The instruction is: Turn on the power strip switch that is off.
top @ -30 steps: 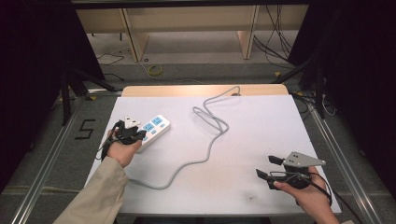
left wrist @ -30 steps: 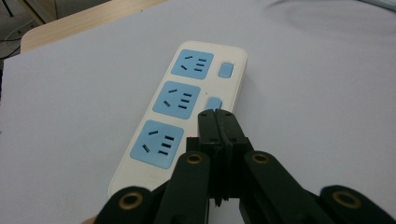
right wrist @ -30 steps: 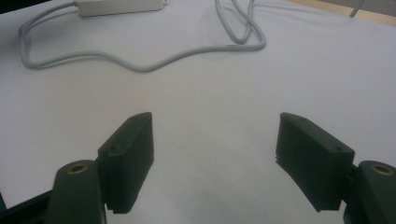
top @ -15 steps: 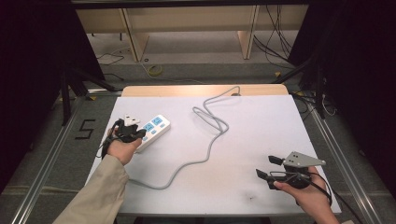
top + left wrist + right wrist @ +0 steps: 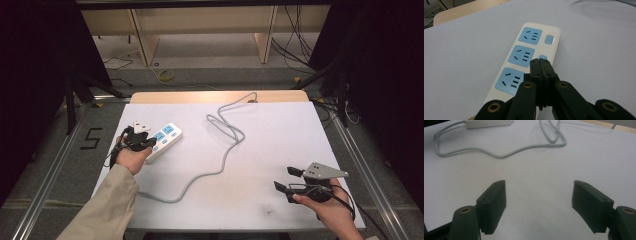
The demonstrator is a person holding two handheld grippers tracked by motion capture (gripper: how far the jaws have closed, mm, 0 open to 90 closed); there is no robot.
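A white power strip (image 5: 164,139) with blue sockets lies at the table's left side. In the left gripper view the power strip (image 5: 529,50) shows three blue sockets and small blue buttons. My left gripper (image 5: 540,62) is shut, its joined tips over the strip beside the middle button; whether they touch it is unclear. From above, the left gripper (image 5: 150,143) sits at the strip's near end. My right gripper (image 5: 287,178) stands open above bare table at the front right, and nothing lies between the jaws of the right gripper (image 5: 539,195).
The strip's grey cable (image 5: 220,150) loops across the middle of the white table top (image 5: 280,130) and runs off the far edge. The cable (image 5: 504,152) lies well ahead of the right jaws. Metal rails (image 5: 360,165) flank the table; shelving stands beyond.
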